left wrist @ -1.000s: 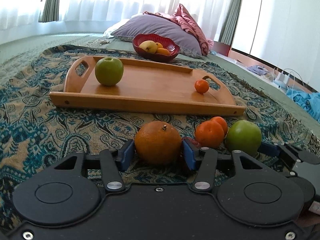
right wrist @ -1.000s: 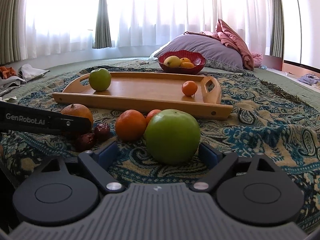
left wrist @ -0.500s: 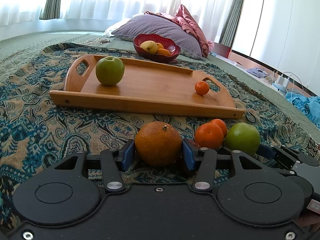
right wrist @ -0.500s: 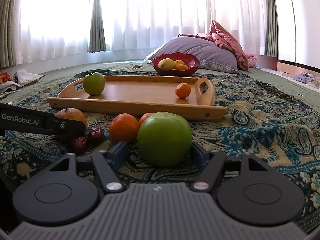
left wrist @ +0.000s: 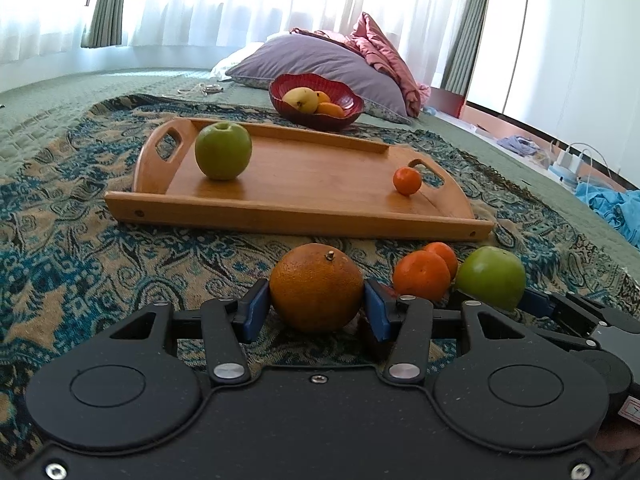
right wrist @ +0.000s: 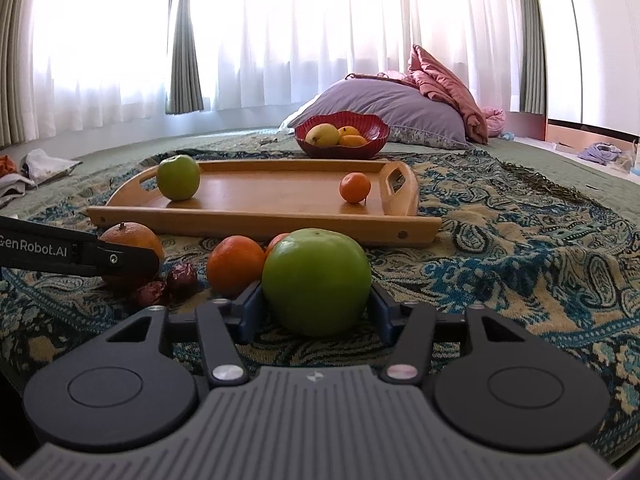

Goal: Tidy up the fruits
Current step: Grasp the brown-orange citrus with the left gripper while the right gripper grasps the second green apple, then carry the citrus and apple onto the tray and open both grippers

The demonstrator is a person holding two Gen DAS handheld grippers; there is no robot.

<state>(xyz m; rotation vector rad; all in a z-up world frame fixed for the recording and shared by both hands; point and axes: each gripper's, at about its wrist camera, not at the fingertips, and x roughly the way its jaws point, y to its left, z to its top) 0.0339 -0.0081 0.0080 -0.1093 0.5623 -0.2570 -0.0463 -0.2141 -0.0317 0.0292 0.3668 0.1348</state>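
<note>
Patterned blanket (left wrist: 100,248): underlies all your fruit.
Wooden tray (left wrist: 304,184): on the blanket; holds one green apple (left wrist: 223,150) at its left end and one small tangerine (left wrist: 407,181) by the right handle.
Red bowl (left wrist: 316,118): behind the tray, with yellow and orange fruit.
Your right gripper (right wrist: 316,312): jaws have just been closing; blue pads now clamp a second green apple (right wrist: 316,280) resting on the blanket.
Your left gripper (left wrist: 316,312): pads pinch a large orange (left wrist: 316,292) on the blanket.
Two tangerines (left wrist: 422,274): between the two held fruits.
Two dark red fruits (right wrist: 182,276): beside the orange.
</note>
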